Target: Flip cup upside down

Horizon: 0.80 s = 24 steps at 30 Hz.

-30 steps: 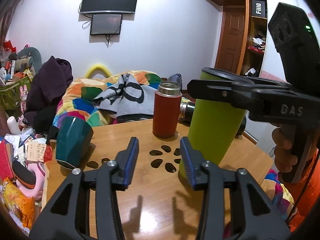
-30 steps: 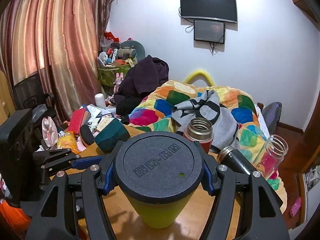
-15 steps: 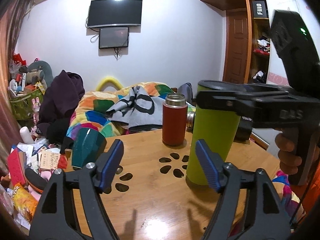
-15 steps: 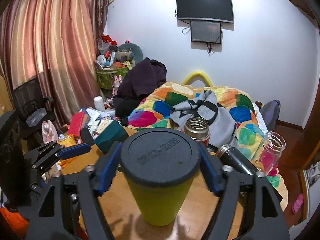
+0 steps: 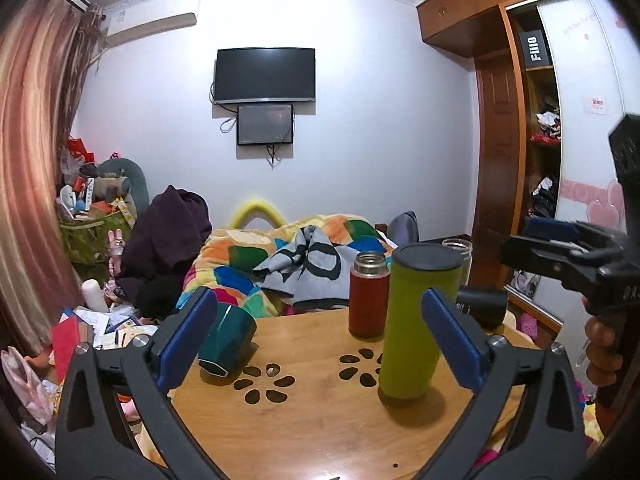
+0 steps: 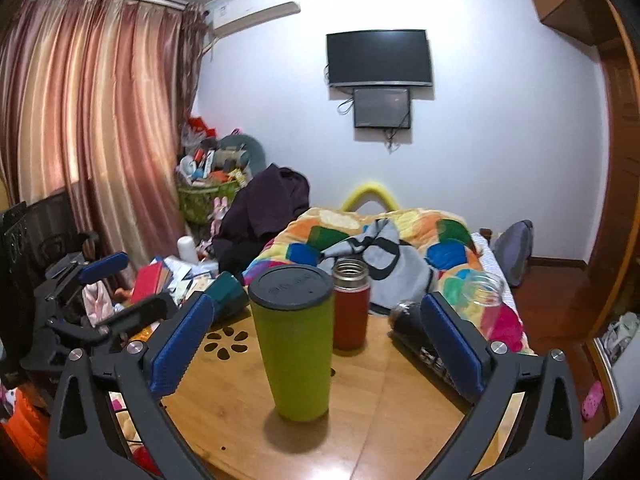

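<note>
A tall lime-green cup [image 5: 416,328] with a dark flat end on top stands alone on the wooden table [image 5: 320,424]. It also shows in the right wrist view [image 6: 296,344]. My left gripper [image 5: 320,344] is open and empty, pulled back in front of the table, with the cup near its right finger. My right gripper [image 6: 316,348] is open and empty, pulled back from the cup, which stands between its fingers but farther away. The right gripper also appears at the right edge of the left wrist view [image 5: 576,256].
A red flask [image 5: 368,294] with a steel rim stands just behind the green cup. A dark teal cup [image 5: 226,340] lies on its side at the table's left. A black bottle [image 6: 408,320] and a glass jar [image 6: 486,292] lie at the right. A cluttered bed is behind.
My right gripper opened, let go of the green cup's top and pulled back. My left gripper opened wider and also drew back. The cup stays standing on the table.
</note>
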Each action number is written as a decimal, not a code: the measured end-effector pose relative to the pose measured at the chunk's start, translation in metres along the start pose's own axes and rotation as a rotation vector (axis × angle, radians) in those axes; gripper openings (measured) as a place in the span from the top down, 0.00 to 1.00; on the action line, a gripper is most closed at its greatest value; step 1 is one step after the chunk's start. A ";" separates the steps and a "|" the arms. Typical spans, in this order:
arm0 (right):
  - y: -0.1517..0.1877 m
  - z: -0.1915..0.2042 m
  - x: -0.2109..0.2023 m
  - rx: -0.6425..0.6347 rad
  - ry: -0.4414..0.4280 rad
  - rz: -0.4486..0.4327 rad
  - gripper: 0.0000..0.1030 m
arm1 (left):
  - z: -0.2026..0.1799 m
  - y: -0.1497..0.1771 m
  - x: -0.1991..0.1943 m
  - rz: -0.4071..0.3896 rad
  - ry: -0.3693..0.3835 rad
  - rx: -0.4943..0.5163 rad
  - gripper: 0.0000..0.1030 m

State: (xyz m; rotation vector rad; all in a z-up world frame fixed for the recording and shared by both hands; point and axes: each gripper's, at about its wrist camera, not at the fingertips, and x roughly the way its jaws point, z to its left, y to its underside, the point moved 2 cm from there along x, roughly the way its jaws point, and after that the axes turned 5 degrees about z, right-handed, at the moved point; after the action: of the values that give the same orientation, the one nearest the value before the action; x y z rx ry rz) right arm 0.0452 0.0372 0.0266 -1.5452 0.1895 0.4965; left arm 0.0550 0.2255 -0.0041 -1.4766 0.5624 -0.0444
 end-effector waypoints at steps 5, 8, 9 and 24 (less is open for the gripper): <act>0.009 -0.002 -0.027 0.014 0.046 -0.029 0.00 | -0.009 -0.002 -0.019 -0.023 -0.017 0.001 0.00; 0.015 -0.003 -0.037 0.025 0.064 -0.031 0.00 | -0.013 -0.001 -0.029 -0.027 -0.017 -0.011 0.00; 0.016 -0.003 -0.039 0.028 0.071 -0.032 0.00 | -0.014 -0.001 -0.032 -0.027 -0.017 -0.014 0.00; 0.043 0.007 -0.055 0.072 0.115 -0.024 0.00 | -0.028 0.017 -0.052 -0.013 -0.059 -0.015 0.00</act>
State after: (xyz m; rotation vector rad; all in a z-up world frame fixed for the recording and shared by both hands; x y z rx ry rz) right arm -0.0231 0.0313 0.0110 -1.5043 0.2741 0.3787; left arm -0.0060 0.2205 -0.0025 -1.4918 0.5066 -0.0070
